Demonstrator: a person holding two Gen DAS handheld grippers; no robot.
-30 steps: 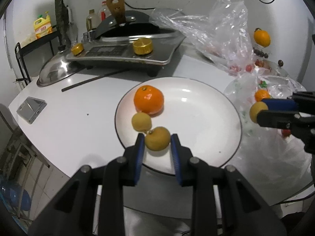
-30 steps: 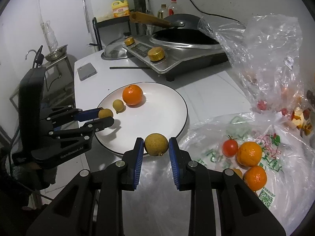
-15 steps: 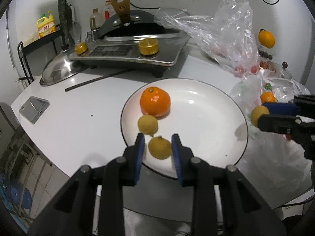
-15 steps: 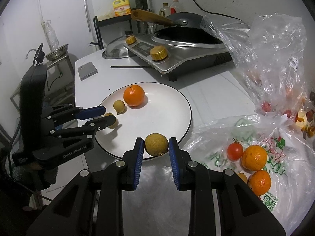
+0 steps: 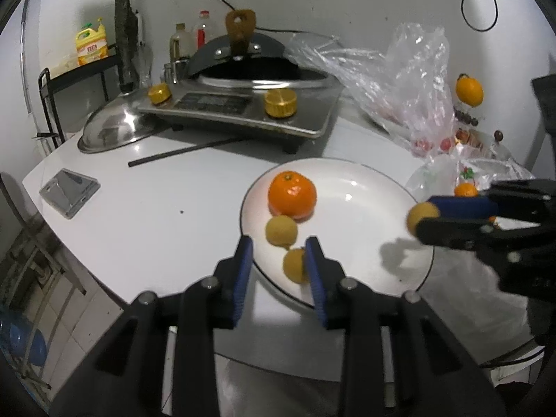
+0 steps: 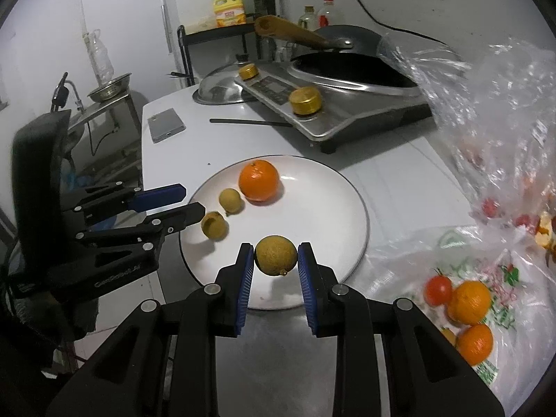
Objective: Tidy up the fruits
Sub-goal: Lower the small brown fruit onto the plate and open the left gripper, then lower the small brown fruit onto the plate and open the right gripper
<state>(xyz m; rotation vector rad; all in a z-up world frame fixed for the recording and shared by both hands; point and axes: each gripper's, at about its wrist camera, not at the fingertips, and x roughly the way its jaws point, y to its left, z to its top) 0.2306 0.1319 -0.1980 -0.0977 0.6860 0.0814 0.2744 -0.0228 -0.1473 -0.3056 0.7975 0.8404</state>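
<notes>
A white plate (image 5: 351, 208) holds an orange (image 5: 292, 194) and two small yellow fruits. One small fruit (image 5: 281, 231) lies beside the orange. The other (image 5: 294, 269) rests on the plate between the fingers of my left gripper (image 5: 278, 246). Those jaws are opening and the pads no longer press on it. In the right wrist view this fruit (image 6: 214, 225) lies just past the left gripper (image 6: 193, 201). My right gripper (image 6: 276, 253) is shut on a third small yellow fruit (image 6: 276, 260), held above the plate's (image 6: 323, 208) near rim.
A clear plastic bag (image 6: 486, 278) with oranges and a tomato lies right of the plate. Behind stand an induction cooker with a wok (image 5: 243, 111), a steel lid (image 5: 111, 132), a black stick (image 5: 187, 151) and a phone (image 5: 69, 191). The table edge runs just below the plate.
The left jaws have widened and let the small yellow fruit settle on the plate. The right gripper has carried its fruit from over the bag to above the plate's rim.
</notes>
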